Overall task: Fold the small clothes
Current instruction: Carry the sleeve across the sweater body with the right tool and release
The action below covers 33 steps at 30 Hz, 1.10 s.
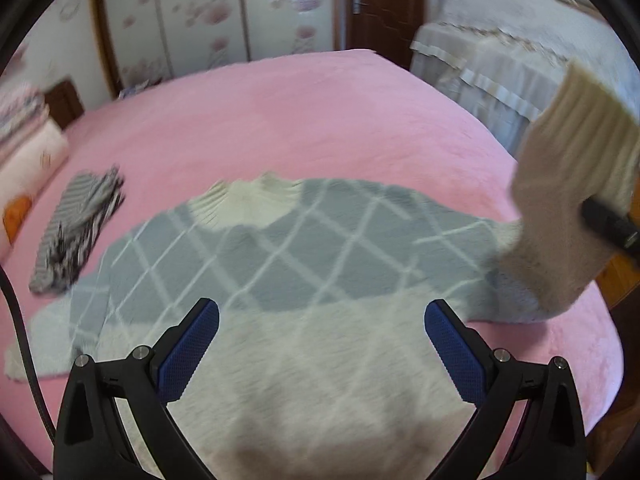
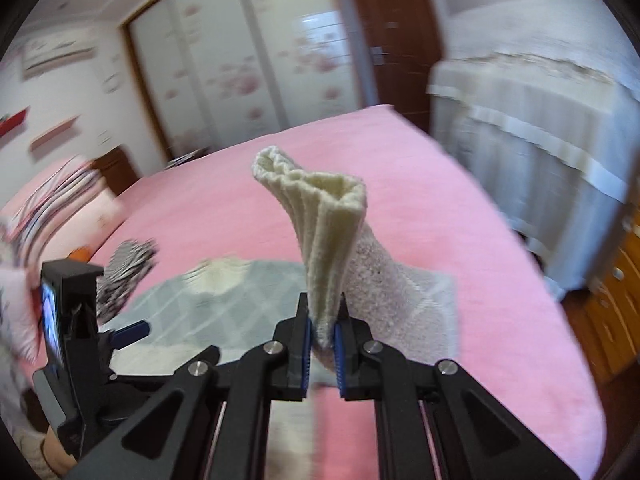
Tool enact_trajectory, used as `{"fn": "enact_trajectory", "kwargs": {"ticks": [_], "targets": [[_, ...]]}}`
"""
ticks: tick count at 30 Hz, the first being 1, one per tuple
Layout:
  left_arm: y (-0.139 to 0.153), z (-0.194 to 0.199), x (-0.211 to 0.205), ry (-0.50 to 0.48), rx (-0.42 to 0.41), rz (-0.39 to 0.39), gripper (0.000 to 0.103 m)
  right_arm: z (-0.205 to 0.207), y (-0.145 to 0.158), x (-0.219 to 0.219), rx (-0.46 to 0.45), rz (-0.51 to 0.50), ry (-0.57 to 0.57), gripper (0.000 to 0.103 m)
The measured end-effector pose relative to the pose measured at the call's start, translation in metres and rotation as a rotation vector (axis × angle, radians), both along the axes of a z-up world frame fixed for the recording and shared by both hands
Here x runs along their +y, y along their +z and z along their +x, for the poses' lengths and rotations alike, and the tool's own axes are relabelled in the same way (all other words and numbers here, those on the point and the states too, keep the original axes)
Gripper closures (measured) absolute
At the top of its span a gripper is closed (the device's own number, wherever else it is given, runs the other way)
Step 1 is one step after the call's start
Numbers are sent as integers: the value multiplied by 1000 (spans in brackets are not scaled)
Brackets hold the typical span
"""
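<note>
A grey and cream sweater [image 1: 320, 248] with a white diamond pattern lies flat on the pink bed [image 1: 320, 120]. Its cream right sleeve [image 1: 568, 184] is lifted off the bed and stands up. My right gripper [image 2: 323, 320] is shut on that sleeve [image 2: 320, 208] just below the ribbed cuff, which sticks up past the fingers. My left gripper [image 1: 322, 320] hangs open over the sweater's cream lower half, with nothing between its blue pads [image 1: 192, 344]. In the right wrist view the left gripper [image 2: 128, 330] shows at the left, above the sweater body [image 2: 224, 300].
A folded black and white striped garment [image 1: 80, 224] lies on the bed left of the sweater. Pillows [image 1: 24, 152] are stacked at the far left. A piece of furniture under a white cover [image 1: 500, 52] stands right of the bed, with a wardrobe and a brown door behind.
</note>
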<state>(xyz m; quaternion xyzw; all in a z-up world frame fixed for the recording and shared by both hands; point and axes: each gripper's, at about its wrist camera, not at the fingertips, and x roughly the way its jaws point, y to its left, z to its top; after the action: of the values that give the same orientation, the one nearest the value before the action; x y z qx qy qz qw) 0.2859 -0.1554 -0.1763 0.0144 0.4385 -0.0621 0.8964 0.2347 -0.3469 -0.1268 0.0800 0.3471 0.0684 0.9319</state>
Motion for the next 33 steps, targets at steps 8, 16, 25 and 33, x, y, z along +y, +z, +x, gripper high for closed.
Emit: {"fn": "enact_trajectory", "kwargs": {"ticks": [8,16,25,33], "targets": [[-34,-5,94,66,79,-155,0,10,-71,96,124,-71,171,94],[-67,-4,116,76,160,-204,2,11,-129,153,226,-193,225,88],[-95,-14,112,-27,251,-304,3,-9,-143,167,239,-221,282,54],[-85,-16,99,-103,275,-420,6,-31,-140,157,232,-212,275,54]]}}
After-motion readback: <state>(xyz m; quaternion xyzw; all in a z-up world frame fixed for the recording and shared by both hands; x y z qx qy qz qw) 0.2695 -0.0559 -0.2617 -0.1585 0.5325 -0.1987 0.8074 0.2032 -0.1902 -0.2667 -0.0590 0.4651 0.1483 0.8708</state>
